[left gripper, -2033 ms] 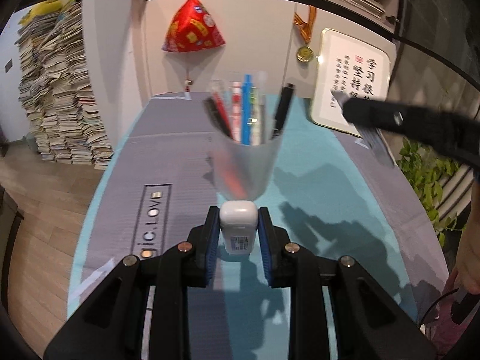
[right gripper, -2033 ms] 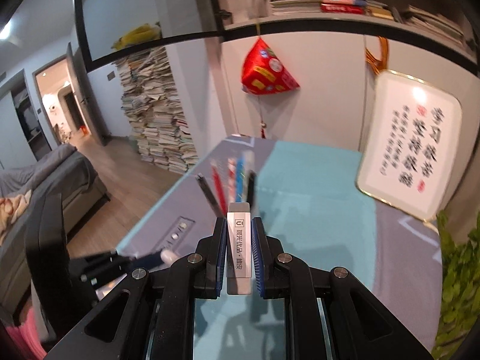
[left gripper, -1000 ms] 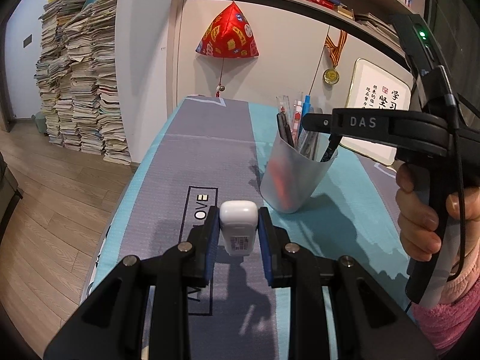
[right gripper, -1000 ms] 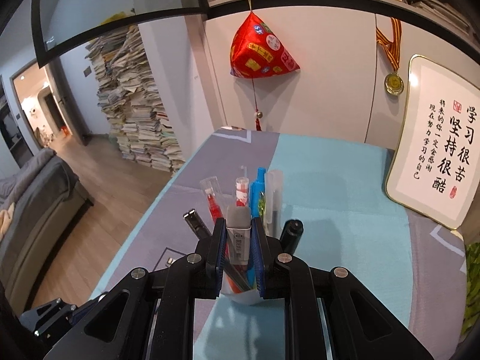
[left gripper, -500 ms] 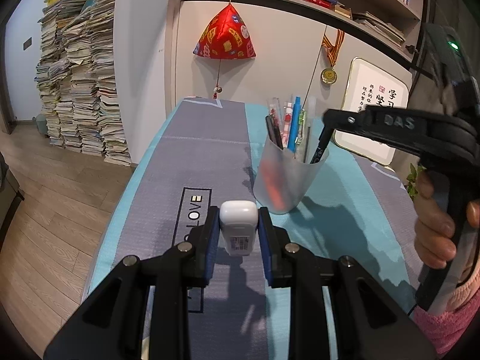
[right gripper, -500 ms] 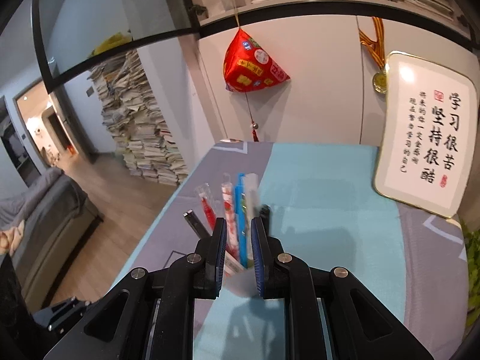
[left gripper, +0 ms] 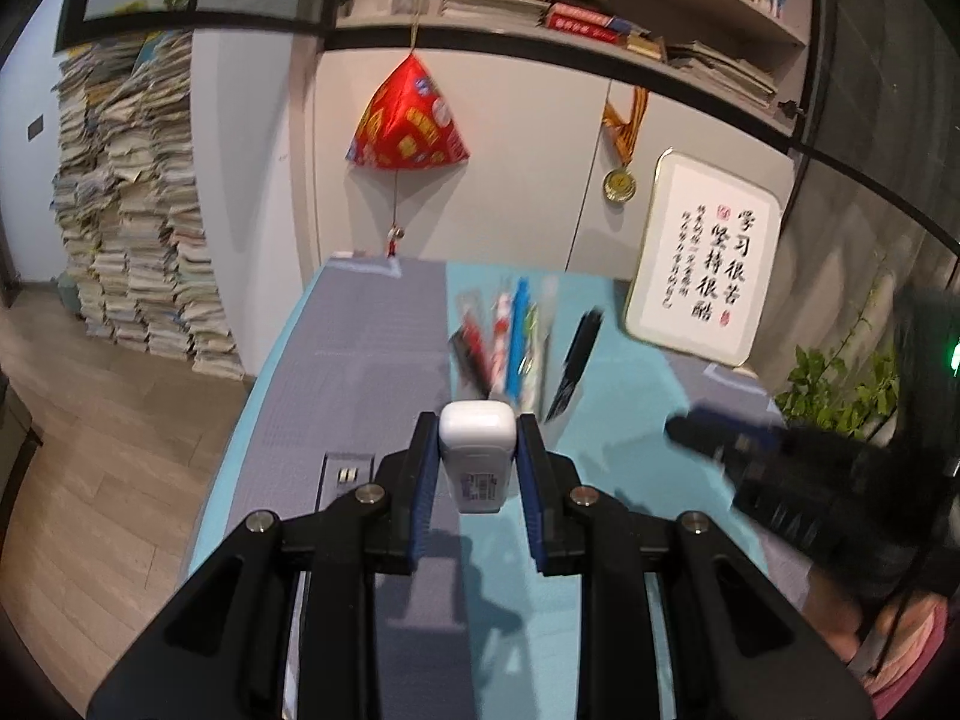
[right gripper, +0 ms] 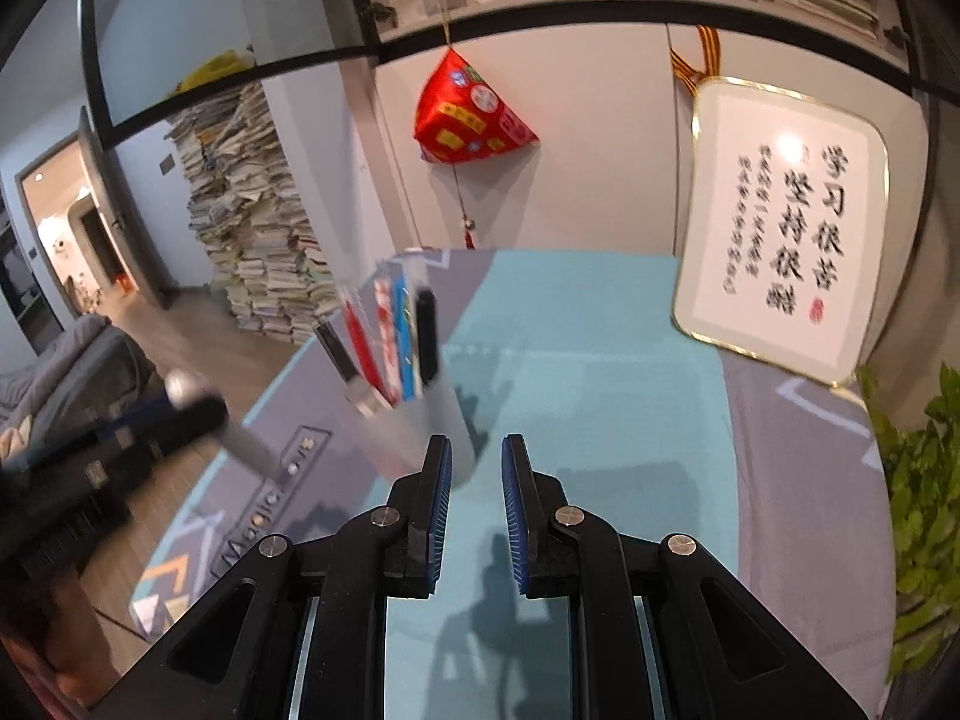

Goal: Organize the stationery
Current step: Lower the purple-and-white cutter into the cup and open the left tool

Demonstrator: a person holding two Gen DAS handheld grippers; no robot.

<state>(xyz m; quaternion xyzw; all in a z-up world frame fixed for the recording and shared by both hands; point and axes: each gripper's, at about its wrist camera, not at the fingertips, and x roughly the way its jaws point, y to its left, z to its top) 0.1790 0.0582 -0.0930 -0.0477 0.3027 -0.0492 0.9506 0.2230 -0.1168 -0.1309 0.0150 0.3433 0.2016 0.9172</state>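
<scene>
My left gripper (left gripper: 477, 439) is shut on a white eraser (left gripper: 478, 468) with a barcode label, held above the mat. Just beyond it rise several pens (left gripper: 510, 342), while the translucent cup holding them is hidden behind the eraser. In the right wrist view that pen cup (right gripper: 414, 432) stands just left of and beyond my right gripper (right gripper: 476, 462), whose blue pads stand a little apart with nothing between them. The left gripper (right gripper: 180, 405) shows blurred at the left, its white eraser tip near the cup. The right gripper (left gripper: 687, 432) appears blurred at the right.
A teal and grey mat (right gripper: 600, 390) covers the table. A framed calligraphy board (right gripper: 786, 228) leans at the back right, with a green plant (right gripper: 924, 480) beside the table's right edge. A red ornament (left gripper: 408, 120) hangs on the wall. Stacked books (left gripper: 132, 228) stand on the floor at left.
The grey eraser held in my right gripper a second ago is gone from its jaws, and that gripper has drawn away rightward from the cup. My left gripper rose toward the cup.
</scene>
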